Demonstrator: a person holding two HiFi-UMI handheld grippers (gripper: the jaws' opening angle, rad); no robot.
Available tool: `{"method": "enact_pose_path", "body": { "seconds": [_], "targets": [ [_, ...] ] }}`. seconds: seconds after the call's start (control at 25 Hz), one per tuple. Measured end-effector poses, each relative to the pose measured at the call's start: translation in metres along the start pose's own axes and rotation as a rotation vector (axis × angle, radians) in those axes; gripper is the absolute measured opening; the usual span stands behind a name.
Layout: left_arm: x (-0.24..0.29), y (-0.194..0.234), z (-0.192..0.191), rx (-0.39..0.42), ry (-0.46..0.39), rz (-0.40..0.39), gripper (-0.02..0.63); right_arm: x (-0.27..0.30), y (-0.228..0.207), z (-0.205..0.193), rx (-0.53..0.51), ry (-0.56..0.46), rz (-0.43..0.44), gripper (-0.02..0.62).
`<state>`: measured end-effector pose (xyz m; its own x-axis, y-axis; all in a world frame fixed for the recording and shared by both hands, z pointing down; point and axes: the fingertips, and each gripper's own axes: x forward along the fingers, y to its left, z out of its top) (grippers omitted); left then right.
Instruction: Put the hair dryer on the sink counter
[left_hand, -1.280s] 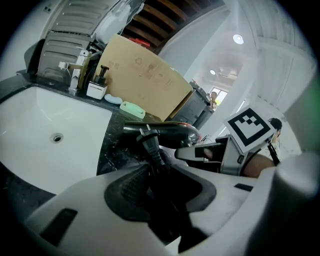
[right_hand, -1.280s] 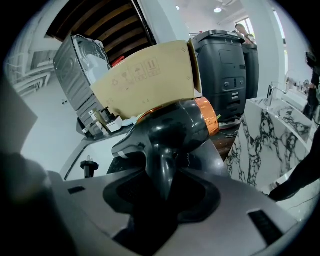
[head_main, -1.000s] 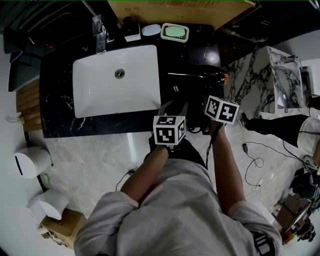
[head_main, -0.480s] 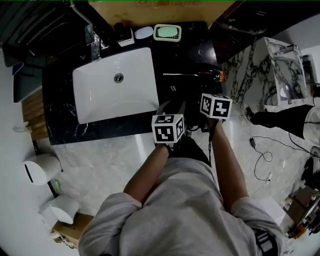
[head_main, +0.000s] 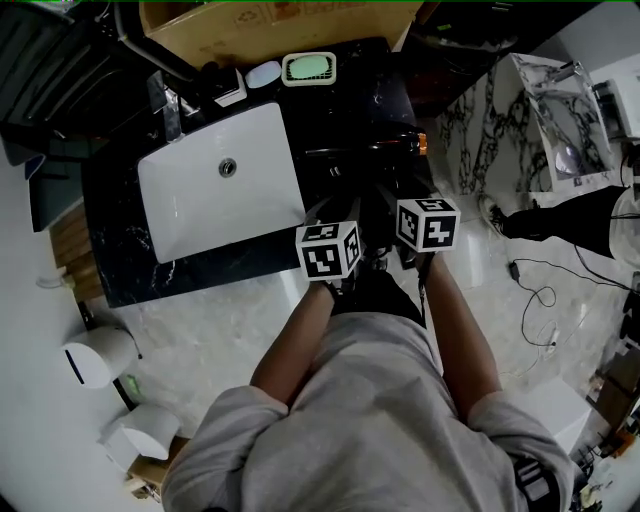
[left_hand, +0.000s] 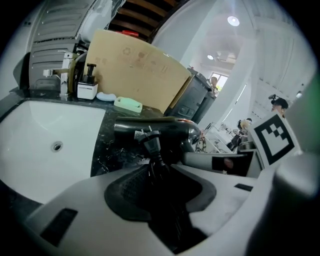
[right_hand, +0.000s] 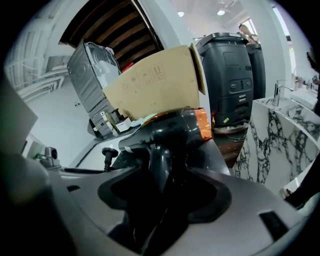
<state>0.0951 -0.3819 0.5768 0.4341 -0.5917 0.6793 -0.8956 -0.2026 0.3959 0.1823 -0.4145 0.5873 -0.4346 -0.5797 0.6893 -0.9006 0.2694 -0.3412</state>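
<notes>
Right gripper (right_hand: 167, 192) just opened round hair dryer (right_hand: 175, 131); left gripper (left_hand: 161, 189) on cord (left_hand: 159, 166)

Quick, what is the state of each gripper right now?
Left gripper: closed on the power cord.
Right gripper: open, jaws just opened; the hair dryer handle stands between them, not pressed.

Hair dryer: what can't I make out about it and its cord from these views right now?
Hair dryer barrel outline: head view, black on the black counter, too dark.
Whether it rests fully on the counter: right gripper view, its own body hides the underside.
Whether the left tool presses the cord: left gripper view, black cord merges with dark pads.
</notes>
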Motion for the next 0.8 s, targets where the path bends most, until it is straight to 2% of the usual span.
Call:
{"method": "enact_pose_path", "body": {
  "seconds": [0.36,0.8],
  "targets": [
    [0.011,0.005,-0.005,0.031,0.028,0.063,0.141,-0.034,-0.017,-0.013,0.037,-0.063,-0.022,0.275],
    [0.019,0.002,-0.006,0.133,0.027,0.126,0.141,-0.055,-0.019,-0.033,0.06,-0.07,-0.011,0.275]
  ]
}}
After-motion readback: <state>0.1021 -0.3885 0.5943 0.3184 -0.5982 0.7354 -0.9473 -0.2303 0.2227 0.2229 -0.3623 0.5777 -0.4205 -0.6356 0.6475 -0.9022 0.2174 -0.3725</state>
